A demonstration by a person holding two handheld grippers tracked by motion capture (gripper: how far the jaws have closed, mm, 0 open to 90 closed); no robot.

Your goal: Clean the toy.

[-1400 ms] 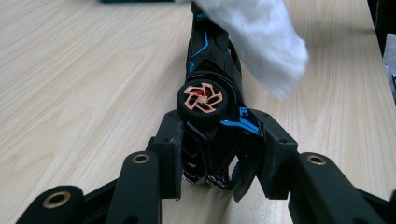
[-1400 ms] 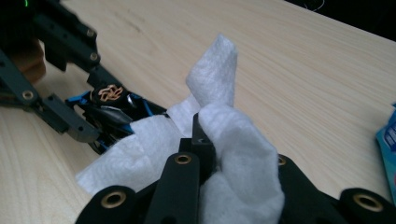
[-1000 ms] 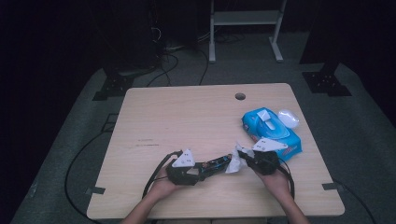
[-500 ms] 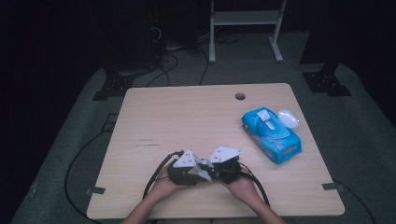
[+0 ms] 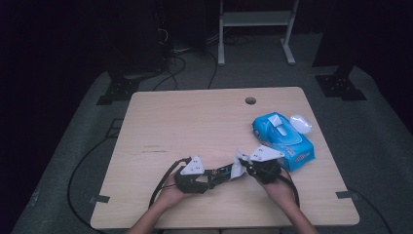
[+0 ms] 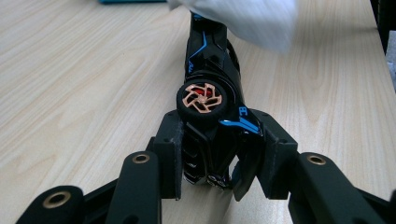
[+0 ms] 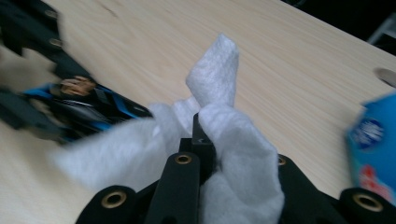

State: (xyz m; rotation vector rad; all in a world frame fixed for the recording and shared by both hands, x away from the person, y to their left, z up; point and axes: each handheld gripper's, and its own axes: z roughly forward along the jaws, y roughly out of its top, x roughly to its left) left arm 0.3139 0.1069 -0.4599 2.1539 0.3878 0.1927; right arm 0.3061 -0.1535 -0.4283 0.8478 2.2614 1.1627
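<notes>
My left claw (image 6: 219, 154) clamps the toy car's (image 6: 210, 84) rear, its long axis running out toward my right claw (image 7: 203, 140), which pinches a white wipe (image 7: 224, 140) just beside its far end, above the bench (image 5: 195, 126).

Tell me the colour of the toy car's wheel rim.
Copper-orange spokes around a red hub on the toy car, clearest in the left gripper view.

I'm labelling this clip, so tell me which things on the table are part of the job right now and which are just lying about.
In use:
- toy car, clamped in the left tongs
- white wipe, pinched in the right tongs, against the car's far end

Lying about:
- blue wipes pack, probably the wipe's source
- white lid-like piece beside the pack
</notes>
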